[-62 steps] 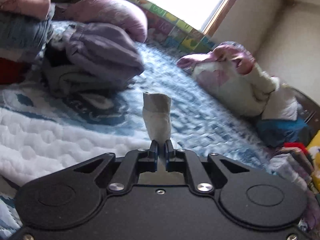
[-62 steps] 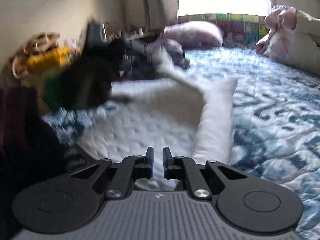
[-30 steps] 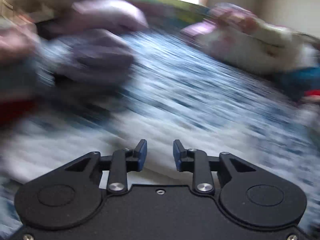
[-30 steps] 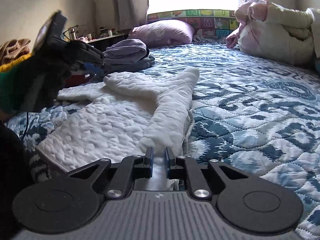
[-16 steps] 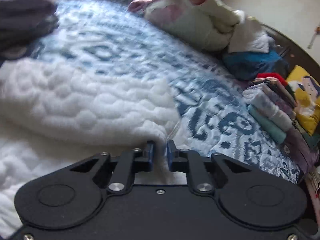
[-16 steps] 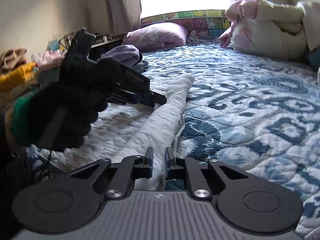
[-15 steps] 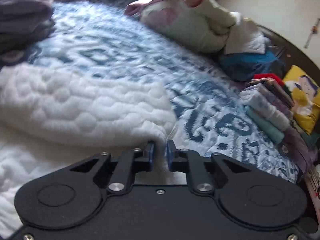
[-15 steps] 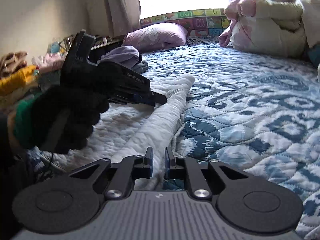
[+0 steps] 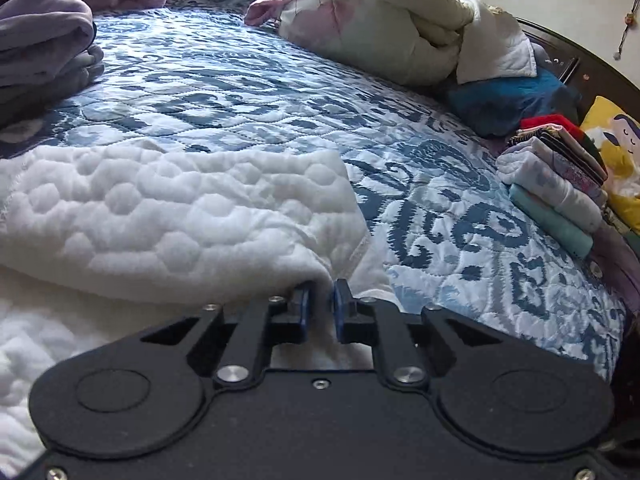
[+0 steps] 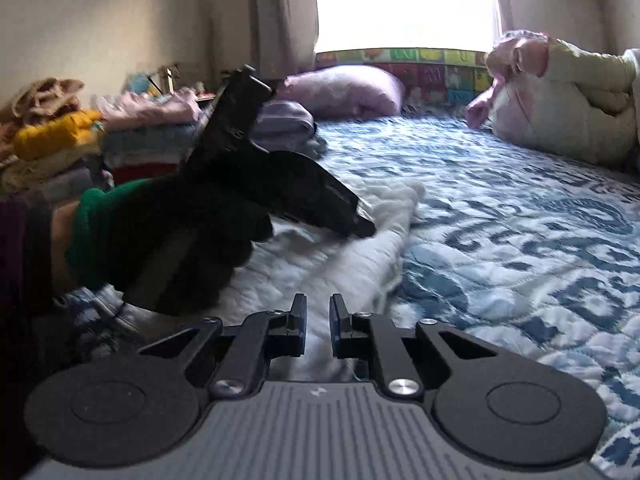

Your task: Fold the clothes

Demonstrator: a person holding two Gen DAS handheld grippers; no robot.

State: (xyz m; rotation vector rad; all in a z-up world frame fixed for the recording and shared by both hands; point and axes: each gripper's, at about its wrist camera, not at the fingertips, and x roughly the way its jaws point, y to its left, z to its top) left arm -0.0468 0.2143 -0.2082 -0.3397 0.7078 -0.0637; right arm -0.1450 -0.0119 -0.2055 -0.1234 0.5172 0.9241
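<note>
A: While the white quilted garment (image 9: pixel 168 216) is lying spread on the blue patterned bedspread (image 9: pixel 248 92), both tools are pinching it. The left tool (image 9: pixel 319 312) is sitting at a narrow gap with a fold of the white fabric running between its pads, near the corner of the layer lying on top. Its jaws have just been closing on that cloth, then easing back a touch.

B: And the right?

A: The right tool (image 10: pixel 318 330) is also narrow, with white fabric bunching between its pads at the near edge of the garment. From its view, the left tool (image 10: pixel 360 228) is pressing its tip into the cloth further up, gloved hand (image 10: pixel 192 240) behind it.

B: So which step?

A: I'm reading it as mid-fold: one layer is already doubled over, and both tools are gripping for the next one.

B: Next move?

A: Probably lifting both grips together and carrying that edge across the body, keeping the fabric taut between them so the quilted layer isn't sagging or rolling. The left grip is looking thin, so it's risking a slip.

B: Anything in the way?

A: The folded stack (image 9: pixel 552 196) by the bed's right edge is sitting well apart.
</note>
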